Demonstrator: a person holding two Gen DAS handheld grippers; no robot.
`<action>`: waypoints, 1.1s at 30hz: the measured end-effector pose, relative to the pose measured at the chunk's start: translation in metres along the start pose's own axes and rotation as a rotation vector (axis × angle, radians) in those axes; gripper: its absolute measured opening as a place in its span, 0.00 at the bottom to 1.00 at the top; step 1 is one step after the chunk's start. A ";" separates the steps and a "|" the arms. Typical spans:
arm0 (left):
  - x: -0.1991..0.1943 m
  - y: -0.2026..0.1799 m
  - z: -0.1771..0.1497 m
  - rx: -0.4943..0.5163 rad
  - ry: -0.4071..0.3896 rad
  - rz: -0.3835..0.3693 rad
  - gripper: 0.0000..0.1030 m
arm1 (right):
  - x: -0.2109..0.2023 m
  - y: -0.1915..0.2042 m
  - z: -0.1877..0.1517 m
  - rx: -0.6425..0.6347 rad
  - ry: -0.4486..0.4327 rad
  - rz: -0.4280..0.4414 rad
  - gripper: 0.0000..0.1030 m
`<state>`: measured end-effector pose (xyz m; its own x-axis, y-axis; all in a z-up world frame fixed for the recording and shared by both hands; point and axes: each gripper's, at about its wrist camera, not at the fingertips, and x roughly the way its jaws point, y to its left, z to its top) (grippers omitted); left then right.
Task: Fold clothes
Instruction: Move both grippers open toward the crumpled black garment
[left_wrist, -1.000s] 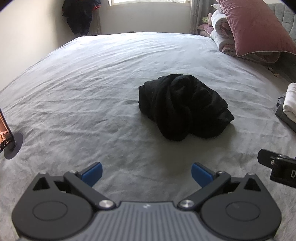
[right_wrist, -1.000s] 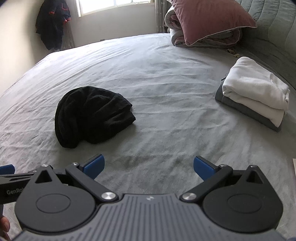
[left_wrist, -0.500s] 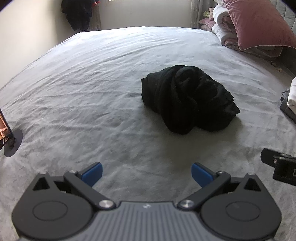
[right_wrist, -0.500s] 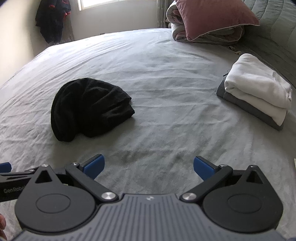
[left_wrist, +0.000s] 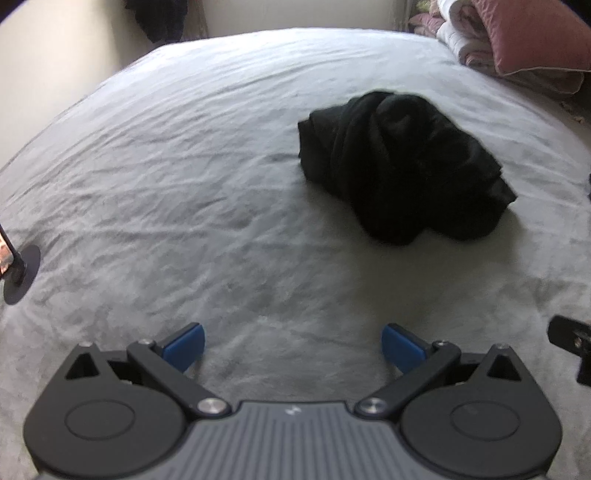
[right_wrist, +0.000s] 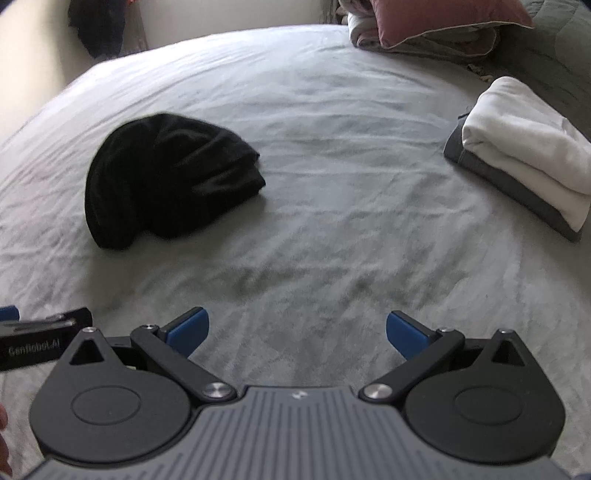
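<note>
Left gripper (left_wrist: 291, 347): we held it low over the bed, its blue fingertips spread wide with nothing between them
Right gripper (right_wrist: 297, 330): we kept it likewise spread wide and empty, just beside the left one
Bed (left_wrist: 184, 184): we saw its grey wrinkled sheet lying bare beneath both grippers
Black garment (left_wrist: 402, 166): we found it crumpled in a heap mid-bed, ahead of both grippers and apart from them
Folded stack (right_wrist: 524, 155): we noted a white piece lying on a grey one, well to the right of the garment
Pillow (right_wrist: 443, 16): we saw it, dusky pink, resting on bunched bedding at the far end
</note>
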<state>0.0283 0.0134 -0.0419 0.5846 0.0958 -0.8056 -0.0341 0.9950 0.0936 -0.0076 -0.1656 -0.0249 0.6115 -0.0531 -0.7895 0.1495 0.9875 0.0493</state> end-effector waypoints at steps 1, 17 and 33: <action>0.002 0.000 0.000 -0.008 -0.001 -0.003 1.00 | 0.003 0.000 -0.001 -0.009 0.008 -0.004 1.00; 0.005 0.002 -0.008 0.000 -0.066 -0.036 1.00 | 0.022 0.001 -0.006 -0.077 0.027 -0.029 1.00; 0.001 -0.009 -0.003 -0.024 -0.103 -0.063 1.00 | 0.020 0.000 -0.003 -0.085 0.034 -0.024 1.00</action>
<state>0.0270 0.0050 -0.0449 0.6665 0.0312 -0.7448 -0.0133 0.9995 0.0299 0.0027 -0.1659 -0.0427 0.5819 -0.0731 -0.8100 0.0961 0.9952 -0.0208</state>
